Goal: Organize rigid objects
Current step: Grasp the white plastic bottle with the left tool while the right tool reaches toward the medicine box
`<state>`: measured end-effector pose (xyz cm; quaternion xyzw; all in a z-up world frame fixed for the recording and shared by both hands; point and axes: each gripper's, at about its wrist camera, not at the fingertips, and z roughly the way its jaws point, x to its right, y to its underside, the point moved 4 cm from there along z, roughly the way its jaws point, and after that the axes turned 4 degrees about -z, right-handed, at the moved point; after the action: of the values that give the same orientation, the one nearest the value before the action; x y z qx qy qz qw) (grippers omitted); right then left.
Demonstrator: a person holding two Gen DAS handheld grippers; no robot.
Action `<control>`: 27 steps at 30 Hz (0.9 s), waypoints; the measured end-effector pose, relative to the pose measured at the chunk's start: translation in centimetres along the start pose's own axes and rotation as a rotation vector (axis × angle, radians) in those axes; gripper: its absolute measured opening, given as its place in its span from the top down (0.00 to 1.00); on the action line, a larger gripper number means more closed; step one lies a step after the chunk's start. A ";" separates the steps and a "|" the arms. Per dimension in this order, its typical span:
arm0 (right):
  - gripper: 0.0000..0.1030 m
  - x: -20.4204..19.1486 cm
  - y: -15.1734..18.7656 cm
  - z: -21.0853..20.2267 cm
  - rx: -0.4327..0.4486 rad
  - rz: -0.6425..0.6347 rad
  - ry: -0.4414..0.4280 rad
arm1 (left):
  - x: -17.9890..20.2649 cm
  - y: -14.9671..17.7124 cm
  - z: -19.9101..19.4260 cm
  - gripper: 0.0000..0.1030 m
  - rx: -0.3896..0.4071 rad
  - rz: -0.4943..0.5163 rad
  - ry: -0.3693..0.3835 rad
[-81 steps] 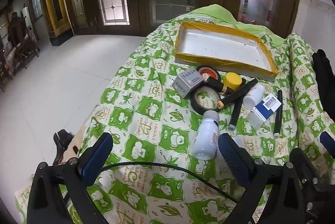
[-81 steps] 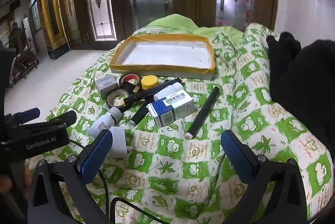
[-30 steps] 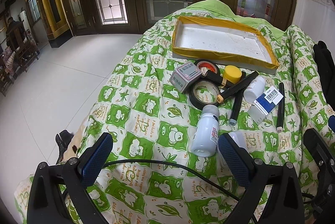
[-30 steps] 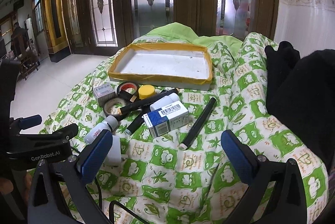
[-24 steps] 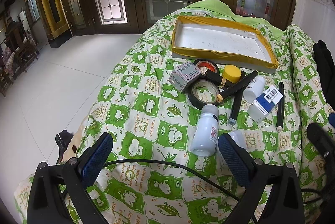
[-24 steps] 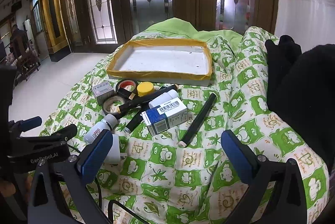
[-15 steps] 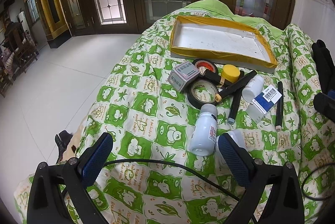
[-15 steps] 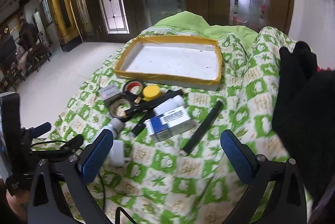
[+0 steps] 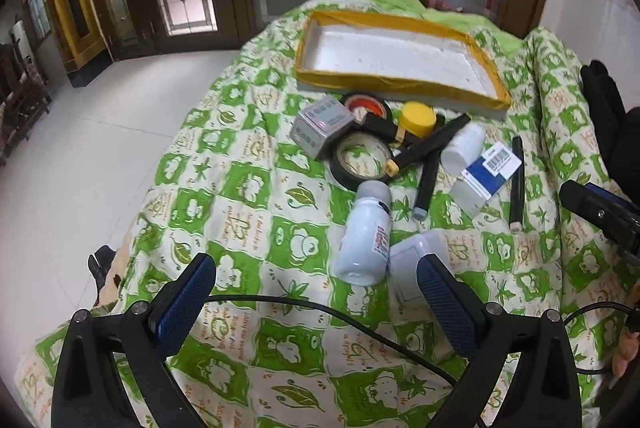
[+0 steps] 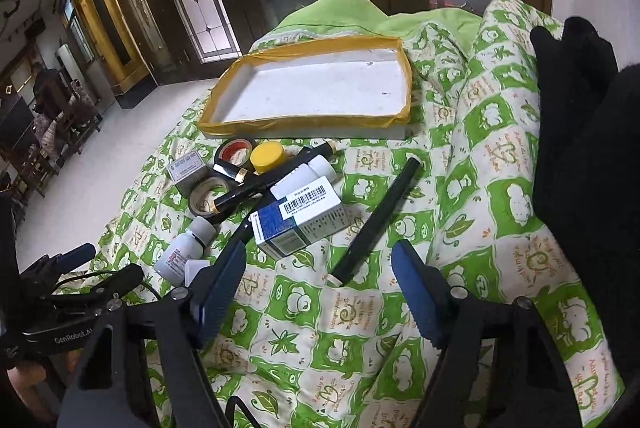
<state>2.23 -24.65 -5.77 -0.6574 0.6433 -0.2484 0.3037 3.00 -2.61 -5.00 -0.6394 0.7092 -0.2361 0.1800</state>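
A white tray with a yellow taped rim [image 9: 400, 83] [image 10: 304, 121] lies at the far end of a green patterned quilt. In front of it sits a pile: a white bottle [image 9: 366, 234] [image 10: 182, 248], a blue-and-white box [image 9: 486, 173] [image 10: 298, 216], a grey box [image 9: 320, 125], two tape rolls [image 9: 358, 159], a yellow cap [image 9: 418, 117] [image 10: 267, 155] and black pens [image 10: 376, 216]. My left gripper [image 9: 316, 298] is open and empty, just short of the bottle. My right gripper [image 10: 320, 284] is open and empty, near the end of a black pen.
A black cable [image 9: 320, 308] runs across the quilt between the left fingers. Dark clothing [image 10: 580, 147] lies on the right. The quilt drops off at the left to a white tiled floor [image 9: 80, 147]. Wooden glass doors stand behind.
My right gripper has moved forward and down toward the pen and box, and its jaws have narrowed. My left gripper has barely moved.
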 end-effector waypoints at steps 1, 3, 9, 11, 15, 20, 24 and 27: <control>0.27 0.0 0.1 0.1 -0.004 0.003 0.003 | 0.1 -0.3 0.3 0.01 -0.019 0.006 0.003; 0.27 0.0 0.1 0.2 -0.005 0.002 0.007 | 0.5 -0.9 0.7 0.01 -0.026 0.007 0.027; 0.27 0.2 0.2 0.3 -0.004 0.017 0.009 | 1.5 -2.6 2.7 0.02 -0.049 0.013 0.040; 0.27 0.5 0.2 0.4 -0.011 0.036 0.008 | 1.6 -2.9 3.3 0.03 -0.059 0.003 0.051; 0.27 0.8 0.4 0.7 -0.026 0.052 0.009 | 1.5 -3.1 4.3 0.15 -0.098 -0.035 0.095; 0.27 0.6 0.6 1.2 -0.049 0.054 0.010 | 2.0 -3.3 5.7 0.27 -0.137 -0.043 0.111; 0.27 0.7 0.6 1.7 -0.067 0.067 0.005 | 2.9 -2.7 6.9 0.43 -0.181 -0.004 0.113; 0.27 0.5 0.3 2.5 -0.093 0.073 -0.010 | 3.3 -2.2 7.0 0.58 -0.201 0.006 0.142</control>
<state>3.80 -24.90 -7.72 -0.6482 0.6762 -0.2036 0.2848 8.29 -6.78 -9.32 -0.6338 0.7422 -0.2081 0.0651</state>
